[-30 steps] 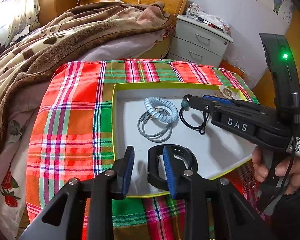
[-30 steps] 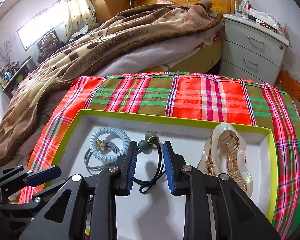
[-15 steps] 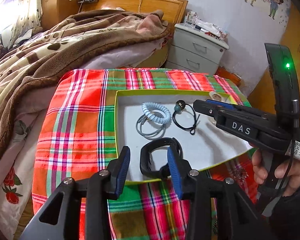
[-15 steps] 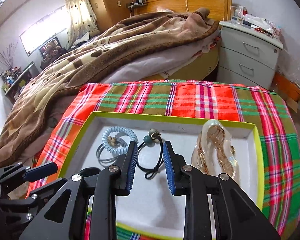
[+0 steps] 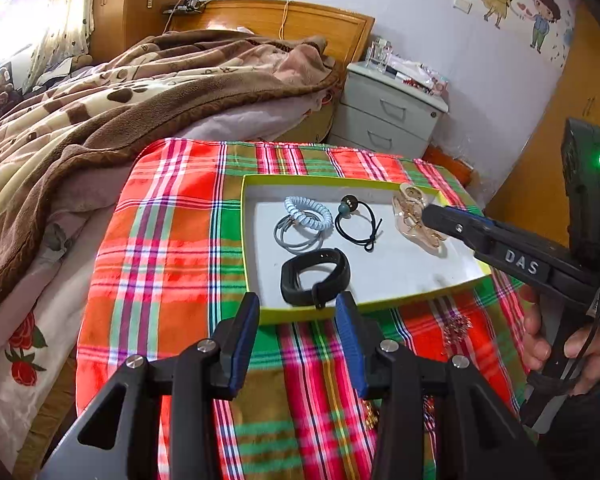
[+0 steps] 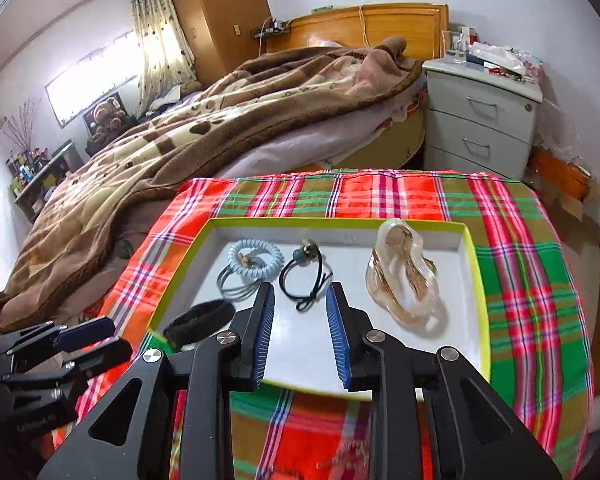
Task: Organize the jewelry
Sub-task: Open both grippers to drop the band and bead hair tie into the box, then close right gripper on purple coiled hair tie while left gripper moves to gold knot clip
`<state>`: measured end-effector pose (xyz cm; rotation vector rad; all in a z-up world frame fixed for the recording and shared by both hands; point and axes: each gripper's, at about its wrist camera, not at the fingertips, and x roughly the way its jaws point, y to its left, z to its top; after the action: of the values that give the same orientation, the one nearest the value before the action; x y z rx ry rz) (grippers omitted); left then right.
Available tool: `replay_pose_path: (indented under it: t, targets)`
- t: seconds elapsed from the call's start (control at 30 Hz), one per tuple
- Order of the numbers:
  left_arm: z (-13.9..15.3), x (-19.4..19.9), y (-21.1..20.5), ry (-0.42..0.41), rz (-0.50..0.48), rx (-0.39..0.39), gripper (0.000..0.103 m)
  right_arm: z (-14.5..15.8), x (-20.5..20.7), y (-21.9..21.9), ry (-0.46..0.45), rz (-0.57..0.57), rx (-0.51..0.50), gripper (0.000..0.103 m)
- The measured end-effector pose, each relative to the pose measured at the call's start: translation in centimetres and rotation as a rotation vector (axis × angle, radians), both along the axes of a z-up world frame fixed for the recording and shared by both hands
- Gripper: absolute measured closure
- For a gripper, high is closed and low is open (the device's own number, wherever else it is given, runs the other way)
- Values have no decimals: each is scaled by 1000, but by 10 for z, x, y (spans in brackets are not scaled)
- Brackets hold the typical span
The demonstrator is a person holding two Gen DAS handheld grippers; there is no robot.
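A white tray with a yellow-green rim (image 5: 300,314) (image 6: 478,280) lies on the plaid cloth. In it are a pale blue coil hair tie (image 5: 308,216) (image 6: 256,258) on a grey band, a black hair tie with beads (image 5: 358,220) (image 6: 306,274), a clear and gold hair claw (image 5: 414,216) (image 6: 406,276) and a black wristband (image 5: 314,276) (image 6: 198,320). My left gripper (image 5: 296,320) is open and empty, just short of the tray's near rim. My right gripper (image 6: 300,314) is open and empty above the tray's near part; it also shows in the left wrist view (image 5: 440,216).
The plaid cloth (image 5: 160,248) covers a small table. A bed with a brown blanket (image 5: 120,100) lies behind and to the left. A grey nightstand (image 5: 388,112) stands at the back right. Small glittery pieces (image 5: 456,326) lie on the cloth near the tray's right corner.
Both grippers have drawn back and up from the tray. The left gripper has let go of the black wristband, which now lies in the tray. Both jaws have opened wider.
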<state>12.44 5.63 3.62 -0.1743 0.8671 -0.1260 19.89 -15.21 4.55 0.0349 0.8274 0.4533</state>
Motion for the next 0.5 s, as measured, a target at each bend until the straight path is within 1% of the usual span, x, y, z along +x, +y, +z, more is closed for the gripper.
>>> replay_pose_path:
  t: [0.17, 0.4, 0.5]
  targets:
    - [2, -23, 0, -16, -10, -14, 62, 3, -30, -19, -24, -22, 22, 75]
    - [1, -54, 3, -36, -21, -46, 62, -2, -68, -43, -37, -59, -2, 75]
    - [-3, -63, 3, -24, -16, -36, 62, -8, -83, -56, -34, -84, 7, 75]
